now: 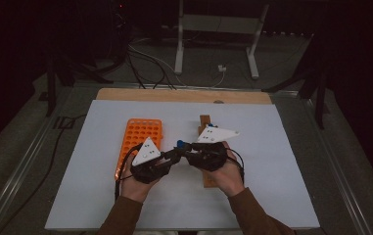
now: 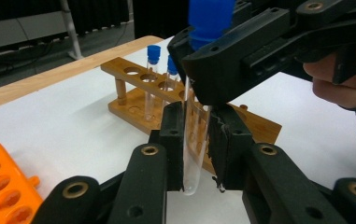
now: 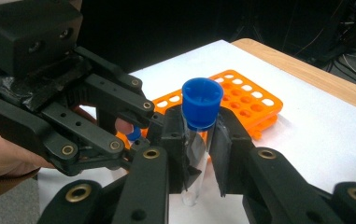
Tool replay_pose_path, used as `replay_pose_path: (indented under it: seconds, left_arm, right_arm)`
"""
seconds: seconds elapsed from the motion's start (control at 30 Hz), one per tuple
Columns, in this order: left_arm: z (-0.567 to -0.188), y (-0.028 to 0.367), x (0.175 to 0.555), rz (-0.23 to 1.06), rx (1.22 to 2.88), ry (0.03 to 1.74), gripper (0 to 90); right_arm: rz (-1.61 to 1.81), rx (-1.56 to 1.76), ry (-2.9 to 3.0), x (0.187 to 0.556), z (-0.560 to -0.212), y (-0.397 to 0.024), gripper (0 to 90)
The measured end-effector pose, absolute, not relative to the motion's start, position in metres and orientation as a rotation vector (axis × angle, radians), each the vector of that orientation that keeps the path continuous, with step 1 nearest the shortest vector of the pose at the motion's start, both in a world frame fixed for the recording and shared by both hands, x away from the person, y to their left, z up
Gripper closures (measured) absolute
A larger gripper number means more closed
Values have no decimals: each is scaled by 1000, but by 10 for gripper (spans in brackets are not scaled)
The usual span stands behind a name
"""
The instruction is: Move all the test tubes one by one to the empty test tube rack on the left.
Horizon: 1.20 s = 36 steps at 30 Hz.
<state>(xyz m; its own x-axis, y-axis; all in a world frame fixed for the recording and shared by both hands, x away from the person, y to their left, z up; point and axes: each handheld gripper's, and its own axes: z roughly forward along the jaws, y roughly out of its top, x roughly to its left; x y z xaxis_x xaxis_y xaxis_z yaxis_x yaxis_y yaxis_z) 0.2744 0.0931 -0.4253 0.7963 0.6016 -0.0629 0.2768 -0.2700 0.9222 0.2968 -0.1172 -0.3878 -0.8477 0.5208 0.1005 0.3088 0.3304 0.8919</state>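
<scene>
A clear test tube (image 2: 194, 154) with a blue cap (image 3: 202, 102) is held upright above the white table between both grippers. My left gripper (image 2: 195, 140) is shut on the tube's lower part. Shut on the same tube just under the cap is my right gripper (image 3: 196, 140), which appears in the left gripper view as the black body (image 2: 213, 79) above my jaws. In the high view the two grippers (image 1: 174, 154) (image 1: 188, 147) meet at mid-table with the blue cap (image 1: 179, 144) between them.
A wooden rack (image 2: 133, 100) behind the grippers holds two blue-capped tubes (image 2: 153, 53) (image 2: 171, 65). An orange plastic rack (image 1: 140, 139) with several empty holes lies to the left. The white sheet (image 1: 272, 161) covers the table.
</scene>
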Motion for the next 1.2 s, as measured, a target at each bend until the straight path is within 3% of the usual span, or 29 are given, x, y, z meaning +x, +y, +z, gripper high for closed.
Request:
replay_pose_path:
  seconds: [0.2,0.5,0.67,0.93,1.2]
  left_arm:
    - [-425,93,275,356,1862,671,781]
    - [-421,108,280,355,1812,736,782]
    - [-419,115,281,367,1802,745,782]
    - [-416,128,283,383,1777,764,782]
    - [-409,152,286,435,1721,819,781]
  right_arm:
    - [1551,767,2387,298,-388,-120,742]
    - [1552,847,2350,304,-390,-138,354]
    - [1493,897,2314,306,-395,-145,191]
    - [1436,920,2290,305,-401,-151,122]
    - [1450,945,2254,305,-401,-164,108]
